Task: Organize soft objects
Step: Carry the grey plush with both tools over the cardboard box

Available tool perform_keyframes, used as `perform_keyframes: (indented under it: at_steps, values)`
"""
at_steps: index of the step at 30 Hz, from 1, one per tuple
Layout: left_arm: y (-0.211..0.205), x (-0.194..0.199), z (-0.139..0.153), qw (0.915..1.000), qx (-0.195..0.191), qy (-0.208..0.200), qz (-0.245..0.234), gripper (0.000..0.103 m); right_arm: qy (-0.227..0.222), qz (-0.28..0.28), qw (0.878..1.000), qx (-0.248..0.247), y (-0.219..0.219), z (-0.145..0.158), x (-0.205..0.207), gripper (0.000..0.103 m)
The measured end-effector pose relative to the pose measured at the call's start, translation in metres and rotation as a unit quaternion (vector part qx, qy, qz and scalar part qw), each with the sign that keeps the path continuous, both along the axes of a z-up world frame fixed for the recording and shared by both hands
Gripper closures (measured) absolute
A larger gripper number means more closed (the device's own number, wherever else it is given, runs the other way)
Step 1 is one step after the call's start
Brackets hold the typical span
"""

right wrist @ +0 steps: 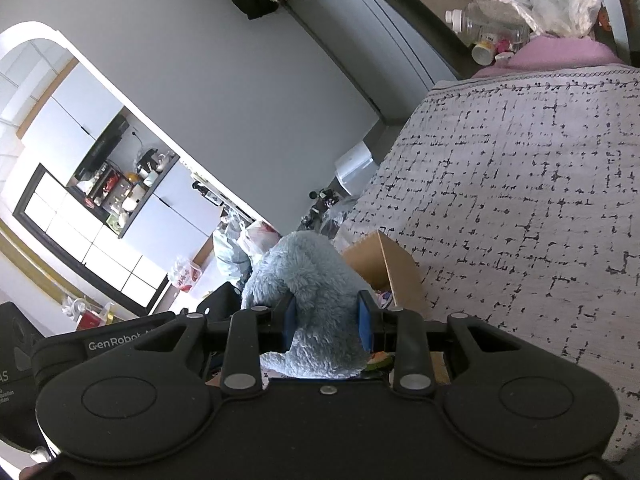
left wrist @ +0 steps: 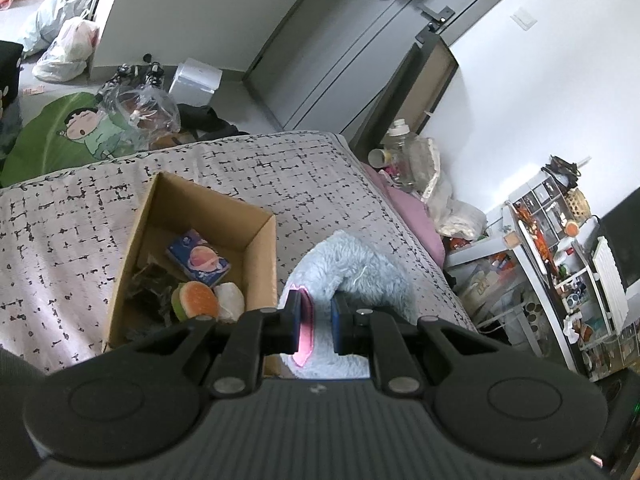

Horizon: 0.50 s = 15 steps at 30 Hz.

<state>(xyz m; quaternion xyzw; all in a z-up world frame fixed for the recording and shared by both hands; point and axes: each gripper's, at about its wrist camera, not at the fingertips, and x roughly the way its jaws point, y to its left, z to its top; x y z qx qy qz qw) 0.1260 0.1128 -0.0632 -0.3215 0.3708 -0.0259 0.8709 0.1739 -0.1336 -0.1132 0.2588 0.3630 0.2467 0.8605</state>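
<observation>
A fluffy light-blue plush toy (left wrist: pixel 352 264) is held up beside an open cardboard box (left wrist: pixel 256 236) on the patterned bedspread. My left gripper (left wrist: pixel 316 322) is shut on a pink part of the plush (left wrist: pixel 306 328), just right of the box. My right gripper (right wrist: pixel 327 322) is shut on the plush's furry body (right wrist: pixel 308 276), above and beside the box (right wrist: pixel 384 268). Inside the box lie a blue tissue pack (left wrist: pixel 198 258), a burger-shaped toy (left wrist: pixel 196 300), a white soft lump (left wrist: pixel 230 300) and something dark.
The grey-white bedspread (left wrist: pixel 60 240) spreads around the box. A pink pillow (left wrist: pixel 416 212) and bottles lie at the bed's right edge. Bags and a green cartoon cushion (left wrist: pixel 68 132) lie on the floor beyond. A cluttered shelf (left wrist: pixel 560 260) stands at right.
</observation>
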Motion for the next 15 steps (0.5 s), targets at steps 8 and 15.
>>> perform_keyframes:
  at_steps: [8,15]
  values:
    - [0.020,0.015,-0.018,0.9997,-0.013,0.018,0.012,0.089,0.020,0.009,1.000,-0.010,0.020,-0.012,0.017,0.073]
    - [0.042,0.030,-0.030,0.9987,-0.023,0.036,0.029,0.089,0.041,0.020,0.999,-0.005,0.040,-0.024,0.036,0.073]
